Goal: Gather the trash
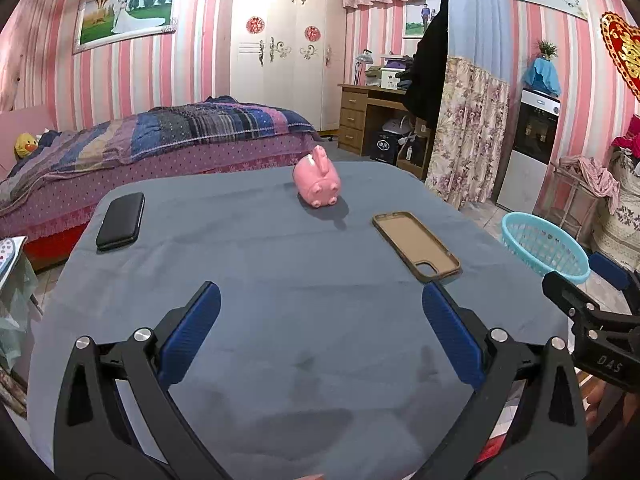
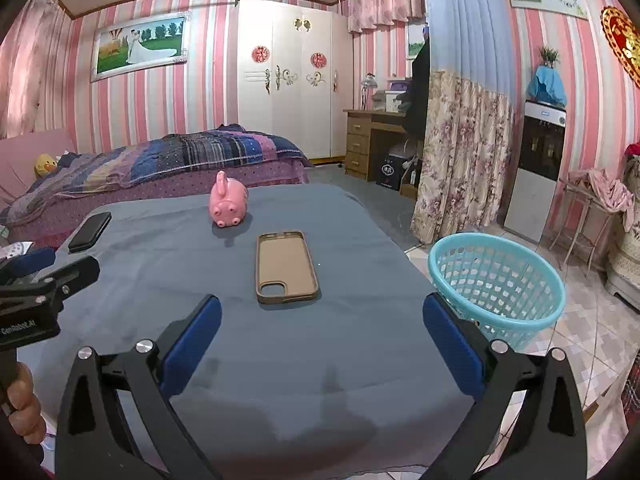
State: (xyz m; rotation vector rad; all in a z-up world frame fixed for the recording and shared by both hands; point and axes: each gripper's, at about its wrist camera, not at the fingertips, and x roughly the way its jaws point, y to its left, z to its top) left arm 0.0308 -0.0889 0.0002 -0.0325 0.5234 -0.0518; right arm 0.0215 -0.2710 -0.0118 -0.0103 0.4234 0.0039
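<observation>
A grey-blue cloth covers the table (image 1: 280, 280) (image 2: 340, 340). On it lie a pink pig toy (image 1: 317, 181) (image 2: 228, 204), a brown phone case (image 1: 416, 246) (image 2: 286, 267) with its inside up, and a black phone (image 1: 121, 221) (image 2: 90, 231) at the far left. A light blue mesh basket (image 1: 544, 246) (image 2: 498, 282) stands on the floor off the table's right side. My left gripper (image 1: 320, 300) hangs open over the near cloth, nothing between its blue pads. My right gripper (image 2: 322, 312) is open too, short of the phone case, with its right finger in front of the basket.
A bed with a striped quilt (image 1: 160, 140) (image 2: 172, 156) lies beyond the table. A wooden desk (image 1: 368, 116), a flowered curtain (image 2: 460, 152) and a water dispenser (image 2: 540, 168) stand at the back right. A hand (image 2: 24, 404) holds the left gripper's handle.
</observation>
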